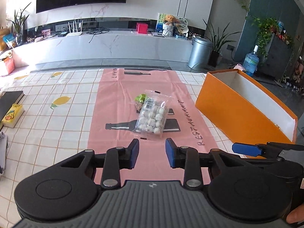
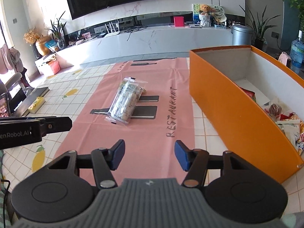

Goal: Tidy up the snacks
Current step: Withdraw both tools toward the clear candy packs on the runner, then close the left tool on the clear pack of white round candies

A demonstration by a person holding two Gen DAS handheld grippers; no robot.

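On the pink mat (image 2: 133, 133), "RESTAURANT" lettering (image 2: 172, 112), barcoded snack pack (image 2: 124, 102)

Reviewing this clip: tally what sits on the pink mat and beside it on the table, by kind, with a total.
Clear snack packs on the pink mat: 2 (white balls pack, smaller green-labelled pack half under it)
Orange boxes: 1
Black books: 1
Yellow packets: 1
Total: 5

Bright daylight pours in from the left, washing out the wall (image 2: 40, 3) and floor there. The table (image 1: 57, 125) is evenly lit with soft, faint shadows. Both fisheye views bend straight lines strongly and darken at the corners; focus stays sharp.
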